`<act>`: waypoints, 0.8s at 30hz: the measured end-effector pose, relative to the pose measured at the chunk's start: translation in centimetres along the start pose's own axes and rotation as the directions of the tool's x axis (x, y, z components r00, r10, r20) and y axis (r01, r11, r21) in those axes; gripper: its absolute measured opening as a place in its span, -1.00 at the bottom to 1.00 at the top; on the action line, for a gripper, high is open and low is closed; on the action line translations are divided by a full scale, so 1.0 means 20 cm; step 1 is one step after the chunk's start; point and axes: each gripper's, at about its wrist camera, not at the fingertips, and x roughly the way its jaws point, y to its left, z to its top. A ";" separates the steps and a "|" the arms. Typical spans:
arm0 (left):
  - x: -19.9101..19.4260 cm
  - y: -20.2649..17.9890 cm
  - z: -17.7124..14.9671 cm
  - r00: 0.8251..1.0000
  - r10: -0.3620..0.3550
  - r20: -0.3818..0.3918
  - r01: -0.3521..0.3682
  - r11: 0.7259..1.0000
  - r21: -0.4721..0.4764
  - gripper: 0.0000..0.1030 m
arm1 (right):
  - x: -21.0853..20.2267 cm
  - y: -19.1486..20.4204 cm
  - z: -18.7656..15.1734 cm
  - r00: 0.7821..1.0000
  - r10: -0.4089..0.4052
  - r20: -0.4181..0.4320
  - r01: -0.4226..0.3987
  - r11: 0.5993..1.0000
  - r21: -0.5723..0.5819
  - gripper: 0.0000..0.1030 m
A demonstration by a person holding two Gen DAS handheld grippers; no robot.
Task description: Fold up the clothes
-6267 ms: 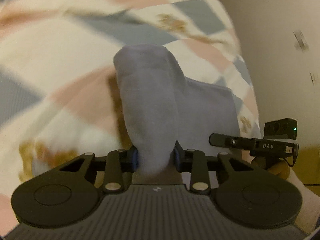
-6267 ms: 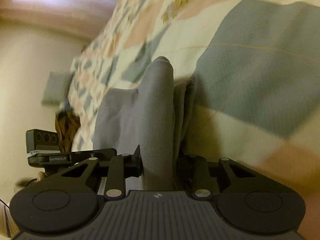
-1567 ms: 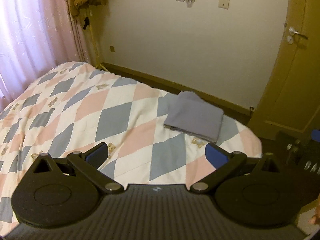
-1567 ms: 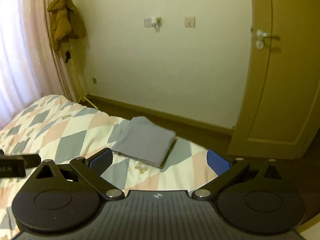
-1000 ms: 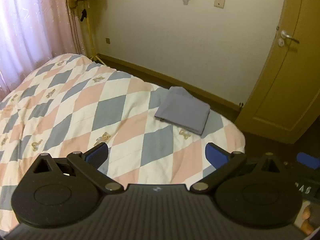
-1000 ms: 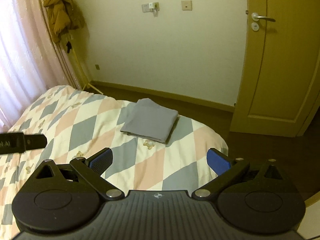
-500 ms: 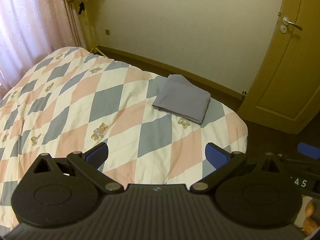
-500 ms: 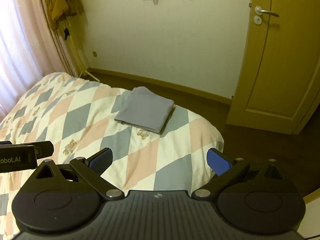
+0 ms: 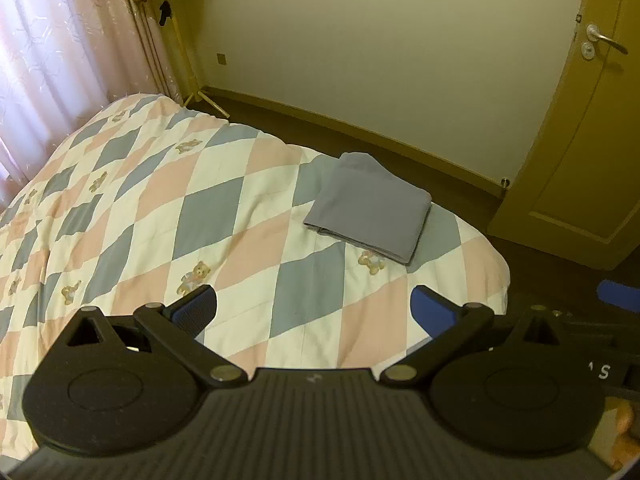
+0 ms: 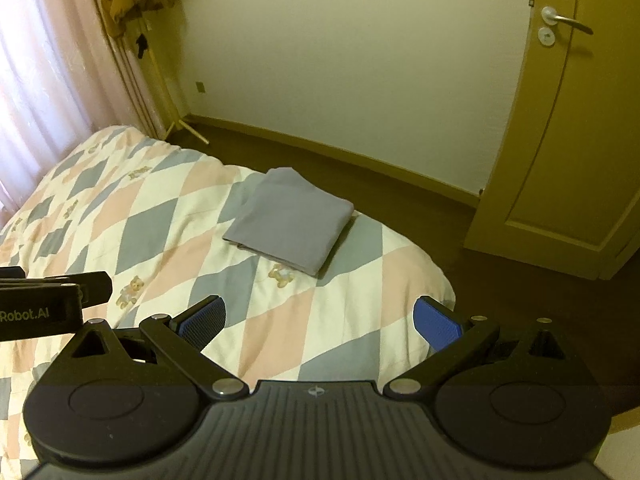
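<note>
My left gripper (image 9: 314, 306) and right gripper (image 10: 320, 318) have let go: fingers (image 10: 434, 322) spread wide, empty, pulled back above the bed (image 9: 160, 216). The grey garment (image 9: 370, 210), earlier pinched, lies folded near the quilt's far corner, beside the door (image 10: 568, 140) and curtain (image 9: 52, 60).

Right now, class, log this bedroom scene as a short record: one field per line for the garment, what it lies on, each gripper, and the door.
garment: grey cloth, folded into a flat rectangle
surface: diamond-patterned quilt, garment near its far corner
left gripper: open, empty, away from the cloth
right gripper: open, empty, away from the cloth
door: shut
fold state: looks finished
</note>
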 end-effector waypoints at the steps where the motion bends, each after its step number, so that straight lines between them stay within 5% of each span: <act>1: 0.02 -0.01 0.02 1.000 0.004 -0.004 -0.004 1.000 0.001 0.98 | 0.02 -0.01 0.02 1.000 -0.001 -0.005 0.001 1.000 -0.003 0.99; 24: 0.39 -0.16 0.35 0.994 0.078 -0.080 -0.079 0.997 -0.007 0.98 | 0.46 -0.15 0.39 0.995 0.048 -0.093 -0.052 0.998 -0.041 0.99</act>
